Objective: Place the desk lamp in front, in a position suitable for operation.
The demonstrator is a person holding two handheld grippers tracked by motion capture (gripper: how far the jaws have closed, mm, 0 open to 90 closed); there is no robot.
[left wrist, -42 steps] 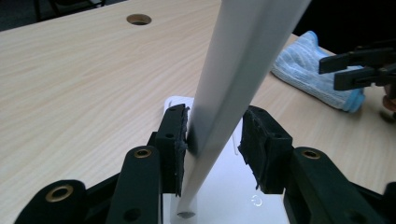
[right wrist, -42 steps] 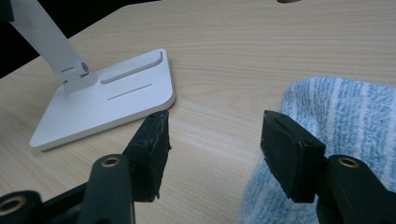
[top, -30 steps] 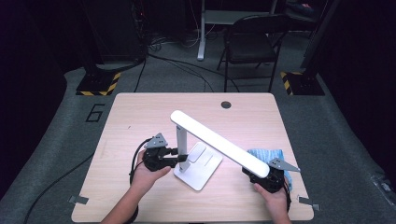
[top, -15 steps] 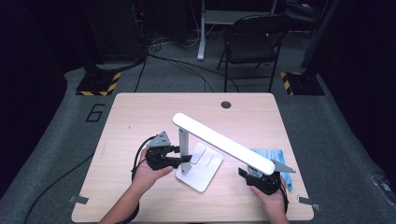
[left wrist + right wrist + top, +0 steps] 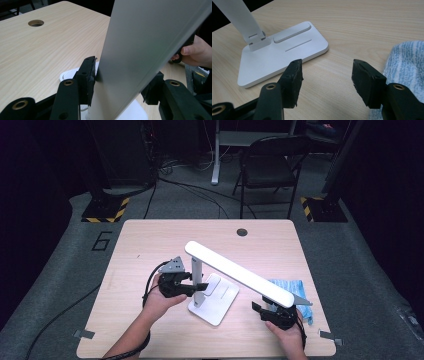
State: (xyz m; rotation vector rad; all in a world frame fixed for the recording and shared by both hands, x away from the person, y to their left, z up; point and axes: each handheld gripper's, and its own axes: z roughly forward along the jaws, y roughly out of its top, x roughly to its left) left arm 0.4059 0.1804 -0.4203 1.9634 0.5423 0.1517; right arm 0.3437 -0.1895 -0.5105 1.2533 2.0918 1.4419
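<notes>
Desk lamp [image 5: 220, 285] post between left hand-held gripper [image 5: 120, 82] pads, contact unclear; right hand-held gripper [image 5: 325, 75] open, empty.

We list a light wood counter [image 5: 150, 240] with a round cable hole [image 5: 242, 232], on grey carpet [image 5: 360, 270] marked with a 6 [image 5: 102, 241], a black folding chair [image 5: 270, 167] behind, two hazard-striped stand bases [image 5: 106, 210], loose cables, dark surroundings.

Black folding chair [image 5: 270, 167] beyond the table, hazard-striped stand bases [image 5: 106, 210] on grey floor
</notes>
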